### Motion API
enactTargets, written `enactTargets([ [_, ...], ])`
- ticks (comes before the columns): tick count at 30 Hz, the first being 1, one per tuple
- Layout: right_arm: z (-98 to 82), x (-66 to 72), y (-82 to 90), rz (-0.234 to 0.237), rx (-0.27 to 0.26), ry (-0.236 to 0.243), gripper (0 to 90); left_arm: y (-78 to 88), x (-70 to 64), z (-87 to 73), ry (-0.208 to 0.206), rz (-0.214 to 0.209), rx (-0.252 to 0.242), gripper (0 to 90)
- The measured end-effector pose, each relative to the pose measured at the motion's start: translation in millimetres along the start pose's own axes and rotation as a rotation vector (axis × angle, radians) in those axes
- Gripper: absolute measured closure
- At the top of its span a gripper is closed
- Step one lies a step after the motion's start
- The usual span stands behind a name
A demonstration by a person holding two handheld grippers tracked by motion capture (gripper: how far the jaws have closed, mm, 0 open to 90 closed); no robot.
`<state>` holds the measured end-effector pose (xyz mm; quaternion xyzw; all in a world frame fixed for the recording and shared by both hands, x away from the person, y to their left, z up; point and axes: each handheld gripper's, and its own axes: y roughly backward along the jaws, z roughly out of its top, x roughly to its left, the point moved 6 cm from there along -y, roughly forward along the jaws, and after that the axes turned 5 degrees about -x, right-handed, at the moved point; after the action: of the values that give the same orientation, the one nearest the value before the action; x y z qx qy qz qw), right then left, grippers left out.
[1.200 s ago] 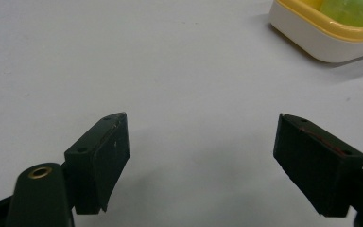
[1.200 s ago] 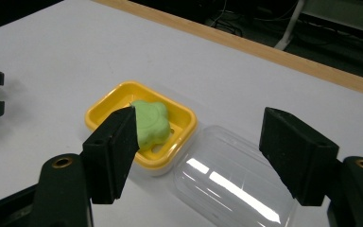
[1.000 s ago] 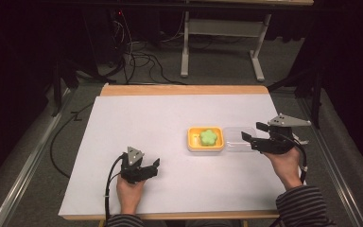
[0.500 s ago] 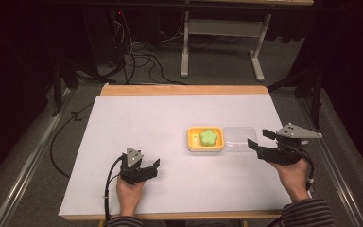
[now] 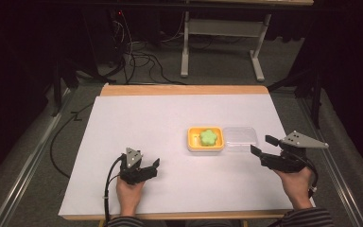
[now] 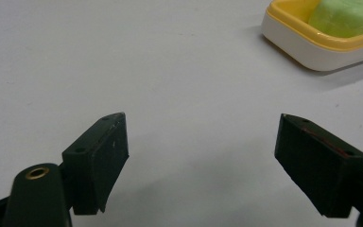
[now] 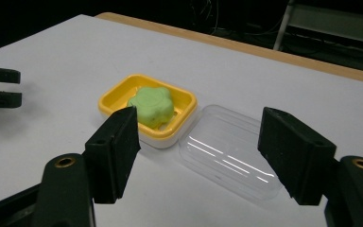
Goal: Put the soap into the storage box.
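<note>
White tabletop point(image 5: 160, 127), green soap point(image 5: 208, 137) in yellow dish point(image 5: 192, 139), clear lid point(image 5: 240, 138) empty, both grippers apart.

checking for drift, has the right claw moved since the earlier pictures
Yes. In the high view the right claw has backed away from the clear lid, toward the table's near right corner; earlier it sat beside the lid. It holds nothing.

In the left gripper view, the top and right edges cut off the yellow soap dish point(image 6: 312, 49) and green soap point(image 6: 345, 16). In the high view, the clear lid point(image 5: 240, 138) is too faint for detail.
</note>
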<state>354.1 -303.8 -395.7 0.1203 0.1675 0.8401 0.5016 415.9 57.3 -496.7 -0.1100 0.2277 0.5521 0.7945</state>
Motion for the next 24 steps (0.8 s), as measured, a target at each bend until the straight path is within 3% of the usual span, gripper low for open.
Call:
enactTargets([
  [11,-21.3,-2.9,8.8,-0.006,0.007,-0.039,31.2,-0.1,1.1,0.6,0.004,0.003,0.001,18.8],
  [24,-30.9,2.6,4.5,-0.004,0.014,-0.042,31.4,0.3,1.3,1.1,0.009,0.001,0.002,18.8],
])
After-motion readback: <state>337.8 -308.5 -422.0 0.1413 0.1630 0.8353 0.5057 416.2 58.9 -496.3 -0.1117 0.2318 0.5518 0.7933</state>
